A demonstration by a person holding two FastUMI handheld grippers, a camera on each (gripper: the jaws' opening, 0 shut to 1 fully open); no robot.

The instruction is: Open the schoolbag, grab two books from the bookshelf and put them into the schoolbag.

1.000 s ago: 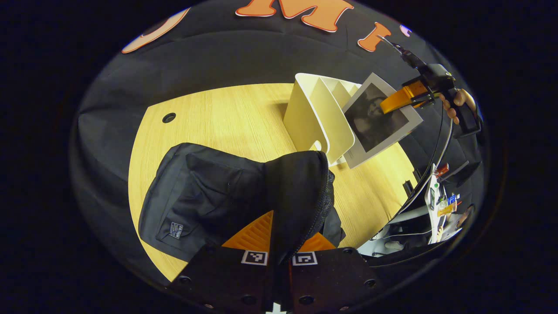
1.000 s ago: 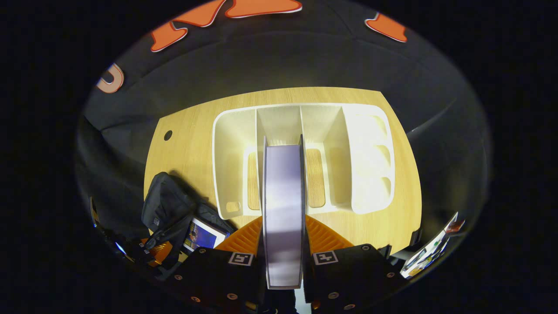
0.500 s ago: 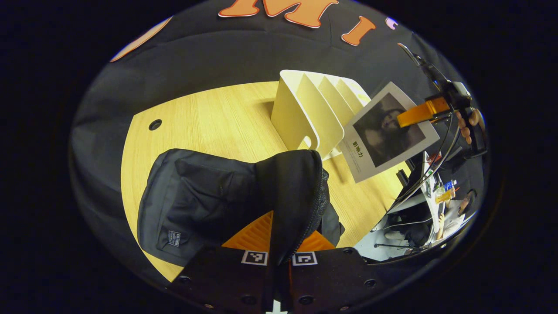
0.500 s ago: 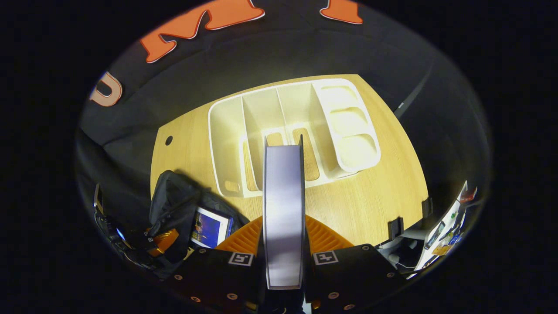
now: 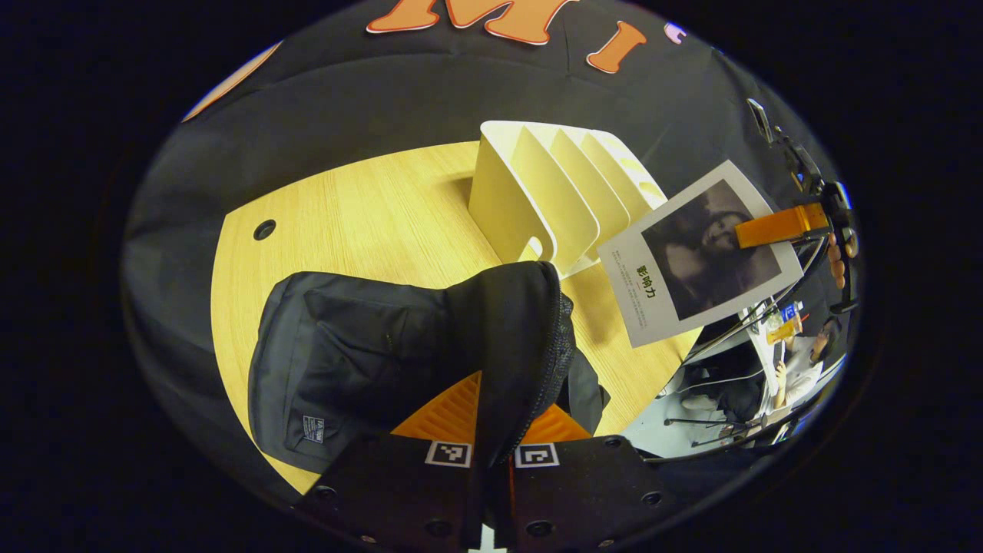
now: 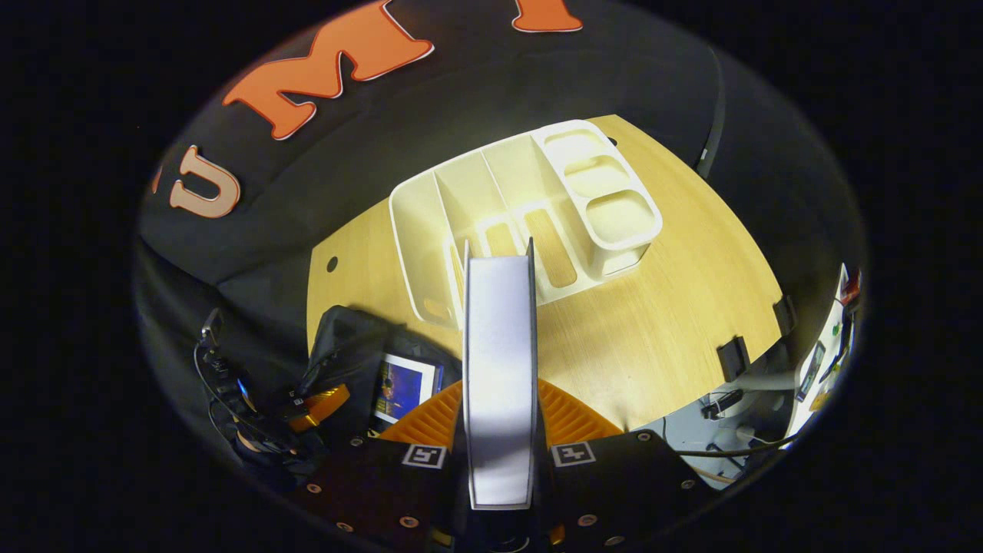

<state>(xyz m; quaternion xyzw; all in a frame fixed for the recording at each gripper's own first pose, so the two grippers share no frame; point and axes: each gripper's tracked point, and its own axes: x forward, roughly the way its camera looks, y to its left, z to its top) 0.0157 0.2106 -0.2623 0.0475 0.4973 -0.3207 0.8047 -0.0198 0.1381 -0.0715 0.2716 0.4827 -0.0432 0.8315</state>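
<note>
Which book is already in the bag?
The blue-covered book, inside the open bag. The grey-covered book is clamped in the right gripper, in the air.

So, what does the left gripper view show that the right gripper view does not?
Left gripper view: the portrait cover of the held book, pinched by the right gripper, and the left gripper clamped on the flap of the schoolbag. Right gripper view: a blue book inside the open schoolbag, and the empty slots of the bookshelf from above. Shared: schoolbag, bookshelf, held book, table.
</note>
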